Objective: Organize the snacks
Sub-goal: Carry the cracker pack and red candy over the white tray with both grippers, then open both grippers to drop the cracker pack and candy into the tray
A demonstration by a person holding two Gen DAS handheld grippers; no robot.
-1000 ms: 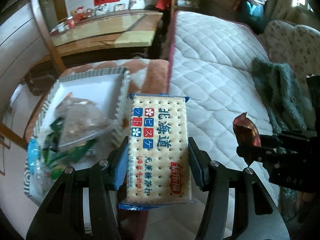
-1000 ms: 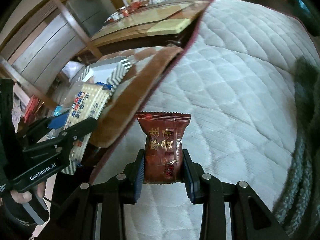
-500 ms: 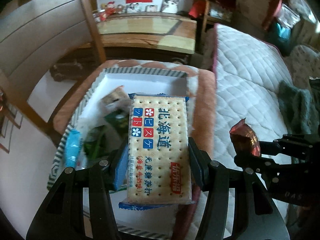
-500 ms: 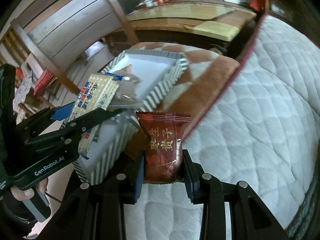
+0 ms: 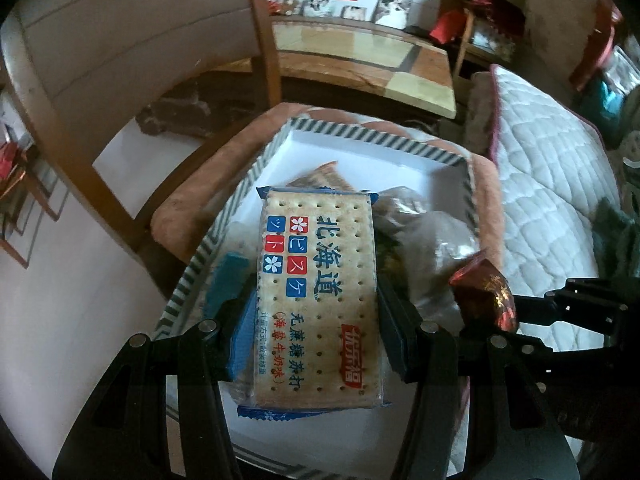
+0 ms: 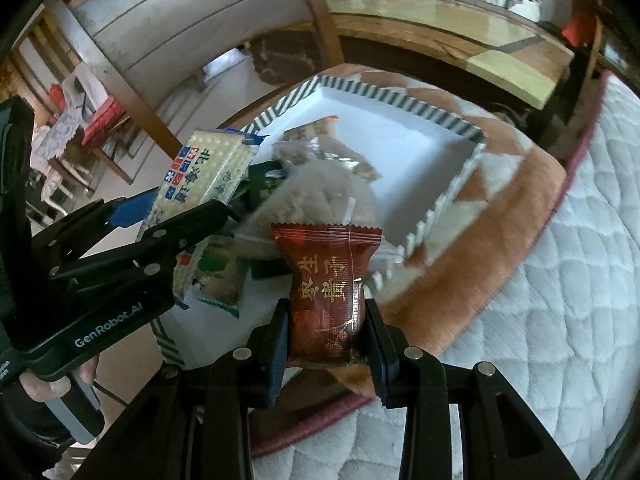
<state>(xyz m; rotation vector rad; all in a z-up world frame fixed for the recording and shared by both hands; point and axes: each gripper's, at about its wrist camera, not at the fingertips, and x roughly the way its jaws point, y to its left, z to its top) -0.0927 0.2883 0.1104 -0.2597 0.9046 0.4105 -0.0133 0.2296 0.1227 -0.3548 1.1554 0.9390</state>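
My left gripper (image 5: 316,340) is shut on a cracker pack (image 5: 318,296) with blue and red print, held over the striped-rim white tray (image 5: 372,140). From the right wrist view the same cracker pack (image 6: 204,172) hangs over the tray's left side, in the left gripper (image 6: 192,216). My right gripper (image 6: 326,344) is shut on a dark red candy packet (image 6: 326,292), just above the tray's near right rim (image 6: 440,200). The red candy packet (image 5: 486,292) also shows at the right of the left wrist view. Several snack bags (image 6: 320,196) lie in the tray.
The tray rests on an orange and white cushion (image 6: 500,184) beside a white quilted mattress (image 6: 560,280). A wooden table (image 5: 360,52) stands behind, and wooden chair posts (image 5: 264,32) rise at the left. A hand (image 6: 44,384) grips the left tool's handle.
Both grippers have swung left from over the mattress to above the tray, each keeping its snack. The tray now sits directly under the cracker pack.
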